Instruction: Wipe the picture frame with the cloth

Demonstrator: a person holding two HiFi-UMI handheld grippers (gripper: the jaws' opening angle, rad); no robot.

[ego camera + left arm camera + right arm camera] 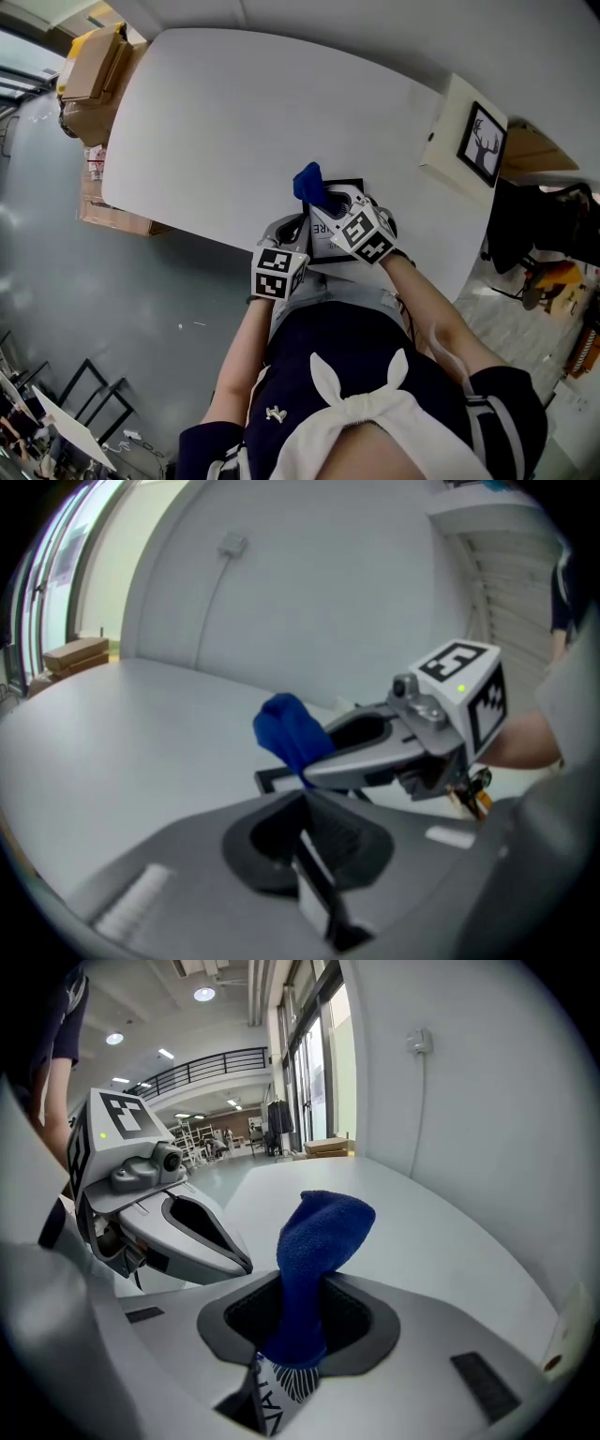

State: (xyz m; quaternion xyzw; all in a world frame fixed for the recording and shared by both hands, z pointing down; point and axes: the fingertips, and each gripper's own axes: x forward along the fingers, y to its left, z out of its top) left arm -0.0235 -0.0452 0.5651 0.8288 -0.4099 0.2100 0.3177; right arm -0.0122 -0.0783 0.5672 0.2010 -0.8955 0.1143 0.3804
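White table (225, 122) fills the head view, cardboard boxes (94, 66) stacked off its far left corner, what's inside them impossible to tell, and over on the far right a pale box (436, 141) with a deer picture (483, 142) on it. Down at the near edge, both tools crowd together over the picture frame (352, 182), which lies flat with its long axis running roughly near to far. The left gripper (292, 234) sits at the frame's near-left side, while the right gripper (328, 199) rides above it, the blue cloth (307, 180) poking out toward the far-left corner. Left gripper view now: the left gripper (309, 836) looks clamped on a thin slab, and I'd call that the frame's edge (314, 878). Just beyond, the right gripper (328, 766) crosses with the cloth (291, 731) bunched at its tip. Over to the right gripper view: the right gripper (300, 1321) is pinched tight on the cloth (319, 1241), a blue tuft standing up and a printed tag (281, 1387) hanging at its base. The left gripper (220, 1255) is close by on the left. So the frame sits right beneath the cloth, and the wipe should run along that long axis.
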